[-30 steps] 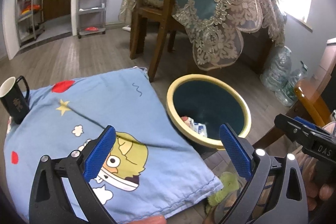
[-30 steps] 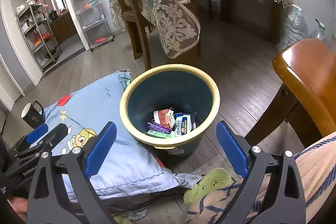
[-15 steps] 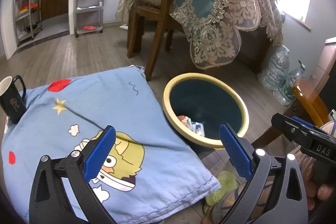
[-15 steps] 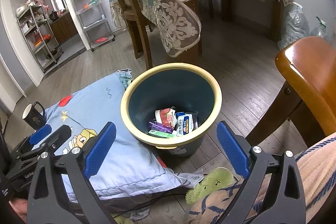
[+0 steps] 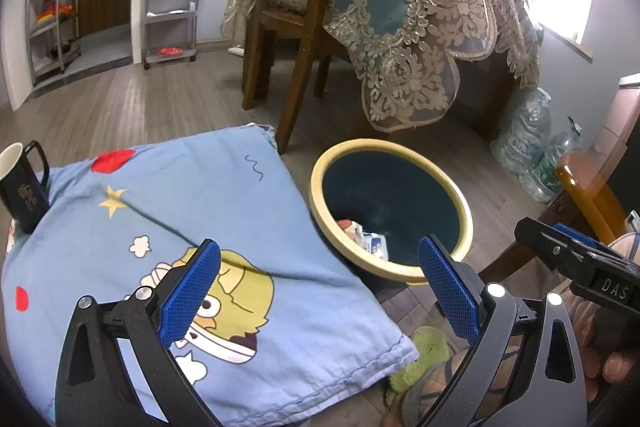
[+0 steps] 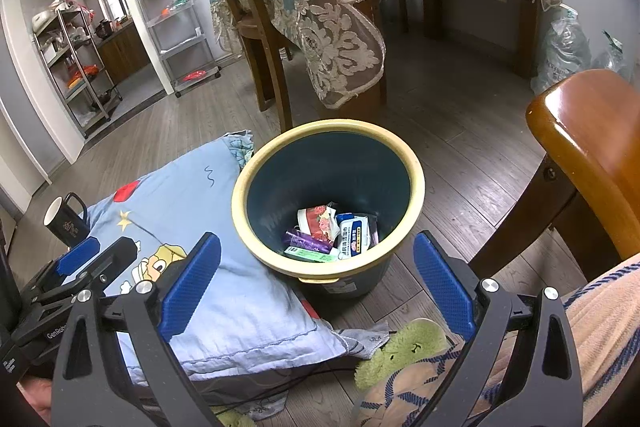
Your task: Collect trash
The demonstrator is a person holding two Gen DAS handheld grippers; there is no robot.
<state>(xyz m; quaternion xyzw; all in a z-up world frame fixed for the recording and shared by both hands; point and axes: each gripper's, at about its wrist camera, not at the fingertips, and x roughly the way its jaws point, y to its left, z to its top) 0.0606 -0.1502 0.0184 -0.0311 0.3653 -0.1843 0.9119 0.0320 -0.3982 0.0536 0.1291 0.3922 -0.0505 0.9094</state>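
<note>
Wrappers are seen inside the yellow-rimmed bin (image 6: 416, 179).
Left gripper (image 5: 320, 287) and right gripper (image 6: 316, 271) are held wide, empty, wrappers (image 6: 332, 231) beyond the fingertips.

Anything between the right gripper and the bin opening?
Nothing visible. The right gripper is open and empty, and the bin mouth is uncovered straight ahead, wrappers at the bottom. The pillow lies left of the bin.

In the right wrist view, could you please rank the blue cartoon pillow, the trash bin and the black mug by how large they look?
1. Blue cartoon pillow, partly hidden by a finger.
2. Trash bin; close to the pillow in apparent size.
3. Black mug, clearly smallest, though it also sits farther from the camera.
</note>
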